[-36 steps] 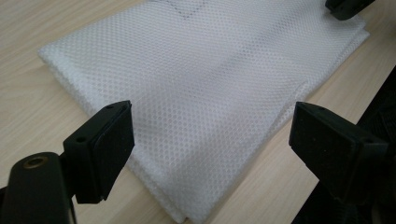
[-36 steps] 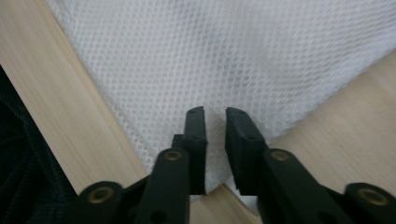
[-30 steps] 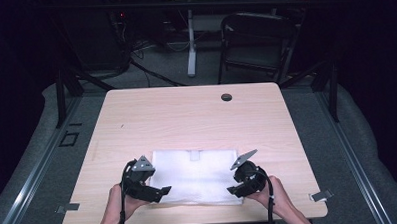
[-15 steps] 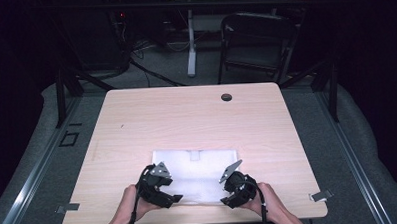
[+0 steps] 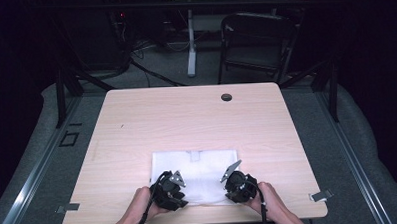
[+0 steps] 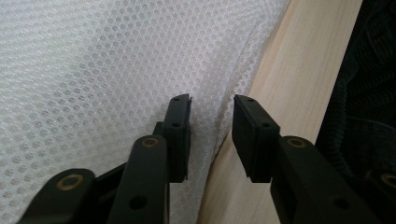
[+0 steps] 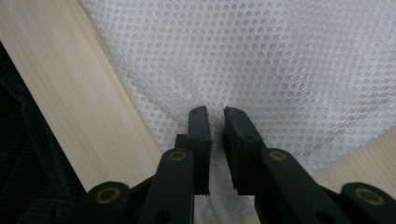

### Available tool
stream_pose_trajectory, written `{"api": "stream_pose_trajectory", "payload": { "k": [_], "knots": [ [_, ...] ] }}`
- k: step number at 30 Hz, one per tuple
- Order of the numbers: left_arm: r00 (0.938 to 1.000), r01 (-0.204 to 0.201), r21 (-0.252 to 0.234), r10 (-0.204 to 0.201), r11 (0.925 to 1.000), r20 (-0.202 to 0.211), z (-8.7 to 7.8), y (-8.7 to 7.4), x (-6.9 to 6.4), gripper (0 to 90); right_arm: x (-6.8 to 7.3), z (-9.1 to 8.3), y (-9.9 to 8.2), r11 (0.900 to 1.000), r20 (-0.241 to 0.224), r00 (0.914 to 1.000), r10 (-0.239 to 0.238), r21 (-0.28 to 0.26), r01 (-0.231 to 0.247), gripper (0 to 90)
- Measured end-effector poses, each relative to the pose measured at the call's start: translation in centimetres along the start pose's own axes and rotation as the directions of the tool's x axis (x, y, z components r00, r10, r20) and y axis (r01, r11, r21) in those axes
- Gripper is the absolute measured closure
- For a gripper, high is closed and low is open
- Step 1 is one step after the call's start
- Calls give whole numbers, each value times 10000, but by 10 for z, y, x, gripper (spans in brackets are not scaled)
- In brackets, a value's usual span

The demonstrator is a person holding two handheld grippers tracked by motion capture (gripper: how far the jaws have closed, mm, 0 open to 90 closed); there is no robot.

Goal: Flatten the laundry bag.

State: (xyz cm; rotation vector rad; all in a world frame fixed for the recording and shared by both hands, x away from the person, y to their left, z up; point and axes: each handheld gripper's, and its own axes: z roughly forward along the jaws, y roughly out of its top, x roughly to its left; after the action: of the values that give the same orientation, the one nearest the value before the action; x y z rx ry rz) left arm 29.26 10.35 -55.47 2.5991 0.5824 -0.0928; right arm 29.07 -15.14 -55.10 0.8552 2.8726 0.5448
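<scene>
A white mesh cloth lies flat on the wooden table near its front edge. My left gripper is at the cloth's near left corner. In the left gripper view its jaws have just been closing and still stand apart. A raised fold at the edge of the cloth lies between them, unpinched. My right gripper is at the near right corner. Its jaws have just been closing and now pinch a puckered ridge of the cloth.
A dark round grommet hole sits at the table's far side. A black chair and a desk leg stand beyond the table. Metal clips stick out at the front corners. Bare wood borders the cloth.
Both hands have slid inward along the cloth's near edge and a little toward the table's front. The left one moved farther. The cloth lies where it lay.
</scene>
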Motion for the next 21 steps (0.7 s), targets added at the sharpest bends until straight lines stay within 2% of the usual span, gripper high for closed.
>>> {"api": "stream_pose_trajectory", "payload": {
  "k": [5,9,11,15,17,21],
  "knots": [
    [9997,142,-128,-139,9998,202,4,3,-4,697,-9,-2,-3,9998,-219,9996,201,58,-199,860],
    [9995,-212,-42,212,9998,238,7,9,-13,677,-12,-10,-7,9993,-94,9994,342,124,-341,873],
    [9993,-198,-147,202,9997,310,7,10,-14,661,-12,-11,-8,9992,-96,9992,387,60,-387,875],
    [9998,2,-624,10,9981,189,1,10,-11,574,-12,-17,-9,9987,-139,9987,496,-128,-498,879],
    [9997,244,-832,-237,9962,87,-1,10,-11,501,-13,-20,-8,9981,-137,9983,558,-235,-561,880],
    [9997,213,-1057,-224,9942,-89,-3,13,-13,412,-14,-27,-7,9948,-294,9965,788,-620,-805,882]
  ]
}}
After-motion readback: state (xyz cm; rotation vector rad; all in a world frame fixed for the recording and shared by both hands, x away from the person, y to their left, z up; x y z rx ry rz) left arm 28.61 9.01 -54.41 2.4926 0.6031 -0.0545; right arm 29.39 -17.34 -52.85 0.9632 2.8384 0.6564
